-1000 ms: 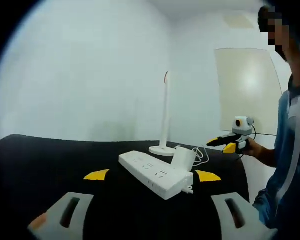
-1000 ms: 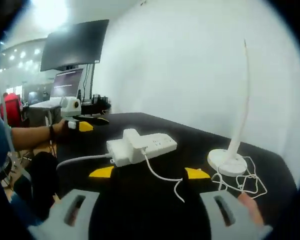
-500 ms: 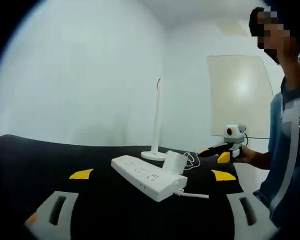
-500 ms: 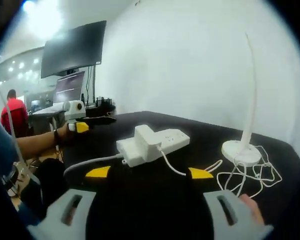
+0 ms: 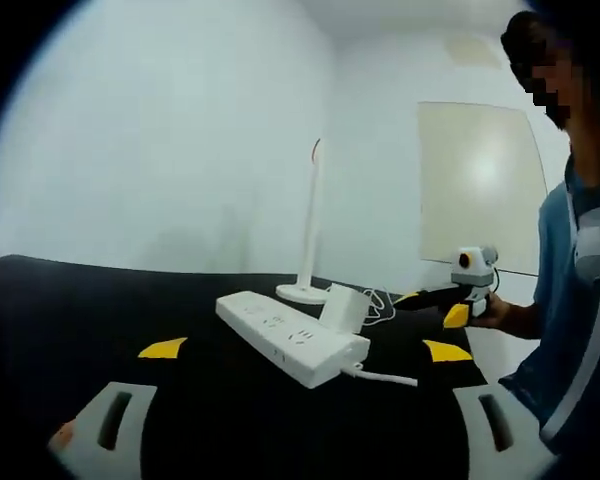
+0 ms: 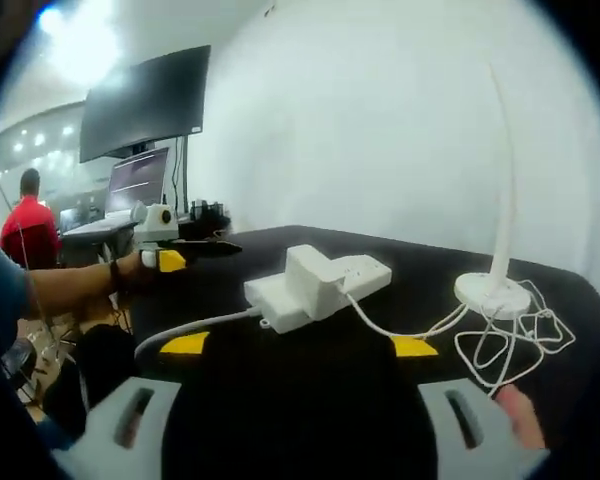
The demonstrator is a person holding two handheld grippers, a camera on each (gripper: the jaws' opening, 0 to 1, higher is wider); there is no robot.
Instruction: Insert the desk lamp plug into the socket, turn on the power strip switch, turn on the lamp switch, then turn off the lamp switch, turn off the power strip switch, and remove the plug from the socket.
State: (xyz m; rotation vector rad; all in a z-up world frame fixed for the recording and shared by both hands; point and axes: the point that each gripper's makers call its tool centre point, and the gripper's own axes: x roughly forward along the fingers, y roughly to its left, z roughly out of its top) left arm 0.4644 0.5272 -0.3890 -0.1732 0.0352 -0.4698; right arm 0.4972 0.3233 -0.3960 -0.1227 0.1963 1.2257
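Both grippers have drifted a little and stay wide open holding nothing — the left gripper [image 5: 296, 350] and right gripper [image 6: 300, 346] face the power strip [image 5: 288, 338], whose plug [image 5: 344, 307] sits in its socket near the lamp [image 5: 307, 225] — so the switches probably come next.

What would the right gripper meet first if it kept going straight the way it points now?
Probably the white plug seated in the power strip, which lies dead ahead between the open right gripper jaws; depth is uncertain through the fisheye.
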